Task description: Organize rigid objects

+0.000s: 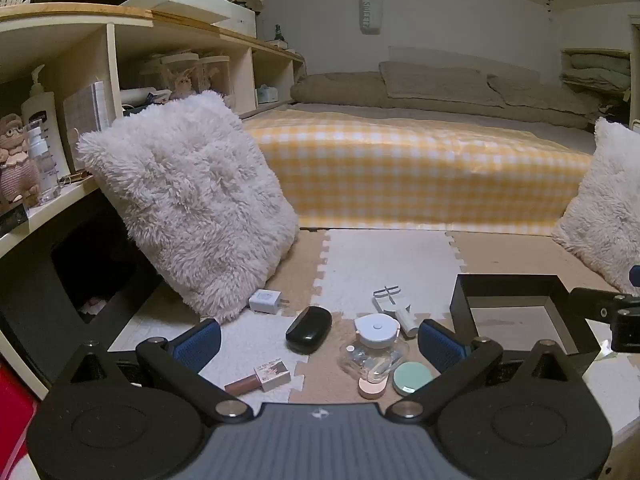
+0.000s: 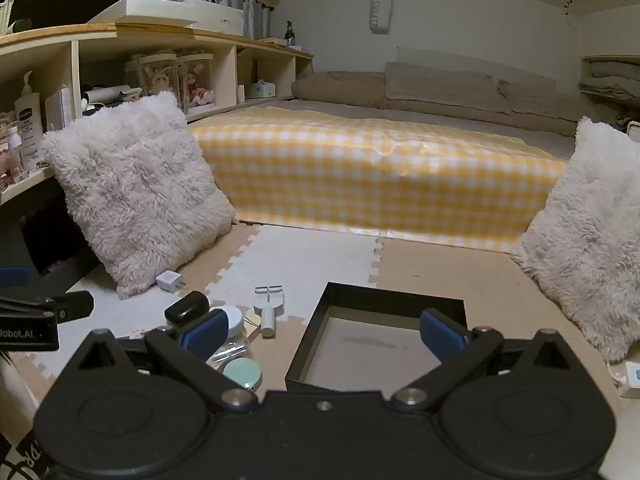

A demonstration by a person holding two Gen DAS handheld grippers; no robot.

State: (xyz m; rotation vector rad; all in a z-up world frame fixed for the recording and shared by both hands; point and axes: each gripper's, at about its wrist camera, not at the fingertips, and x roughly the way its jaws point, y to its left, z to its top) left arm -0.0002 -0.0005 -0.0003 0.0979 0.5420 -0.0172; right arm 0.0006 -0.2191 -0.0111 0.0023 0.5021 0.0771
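Floor-mat lot, loose items: black oval case (image 1: 308, 329), white charger plug (image 1: 264, 301) at its 10 o'clock, green round compact (image 1: 412, 377), clear bottle (image 1: 374, 354), nail-polish box (image 1: 273, 373) (tube beside it). Black open box (image 2: 384, 344) at the cluster's 3 o'clock. Left gripper (image 1: 319, 342): jaws wide, holding nothing. Right gripper (image 2: 323, 332): likewise spread, over the box.

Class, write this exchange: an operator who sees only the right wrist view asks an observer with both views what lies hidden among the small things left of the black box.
Operator: Is anything lying left of the green compact, hidden by the right tongs?
Observer: Yes, a small polish box with a brown tube beside it.
Operator: And the left tongs?
Observer: Wide open, holding nothing.
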